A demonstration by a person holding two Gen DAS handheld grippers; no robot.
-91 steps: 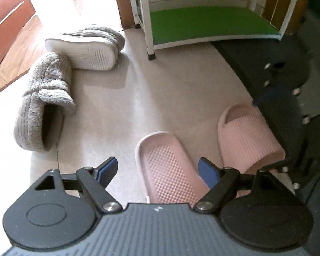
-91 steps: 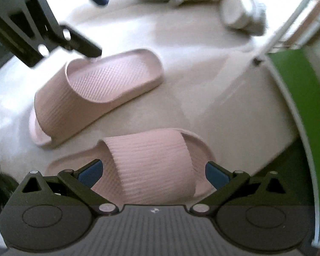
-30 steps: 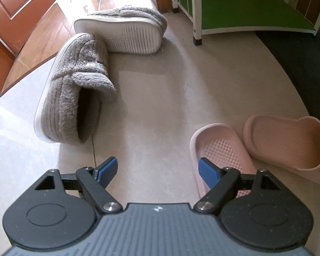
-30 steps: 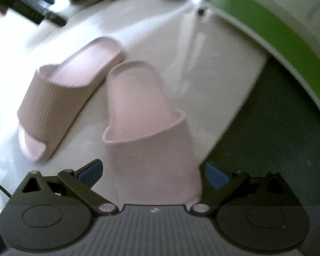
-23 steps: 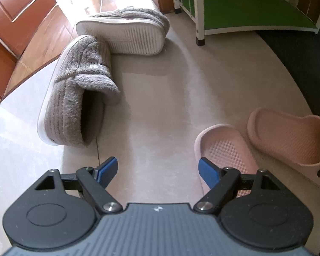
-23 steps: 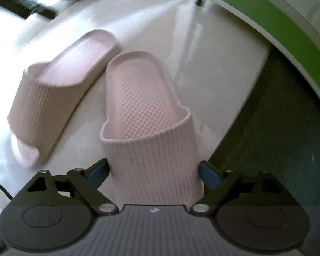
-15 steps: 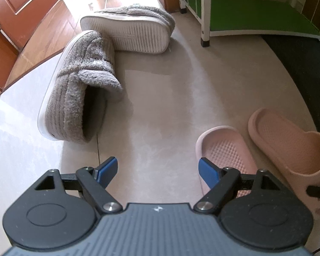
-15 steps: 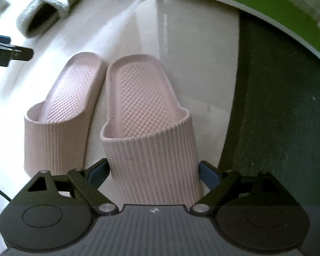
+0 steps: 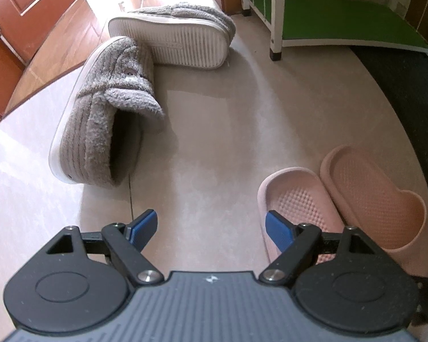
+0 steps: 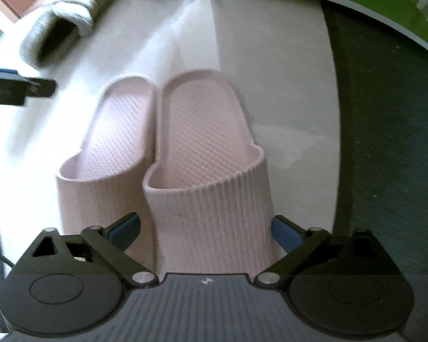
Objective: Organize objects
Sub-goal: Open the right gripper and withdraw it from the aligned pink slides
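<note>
Two pink slide slippers lie side by side on the pale floor, toes toward me. In the right wrist view the right pink slipper [image 10: 205, 142] has its ribbed strap between the jaws of my right gripper [image 10: 205, 230]. Those jaws are opening and the blue pads stand off the strap. The left pink slipper [image 10: 111, 142] touches it. My left gripper [image 9: 212, 228] hangs open over bare floor, its right finger at the heel of the left pink slipper [image 9: 296, 199]. Two grey fluffy slippers lie further off: one [image 9: 111, 114] on its side, one [image 9: 174, 40] with its sole showing.
A white shoe rack with a green shelf [image 9: 342, 20] stands at the back right. A dark mat [image 10: 385, 114] covers the floor to the right of the pink pair. A red-brown door [image 9: 20, 14] is at the far left.
The right pink slipper has swung round and now lies parallel against the left one. My right gripper rolled with it and its jaws have widened off the strap. The left gripper has stayed put.
</note>
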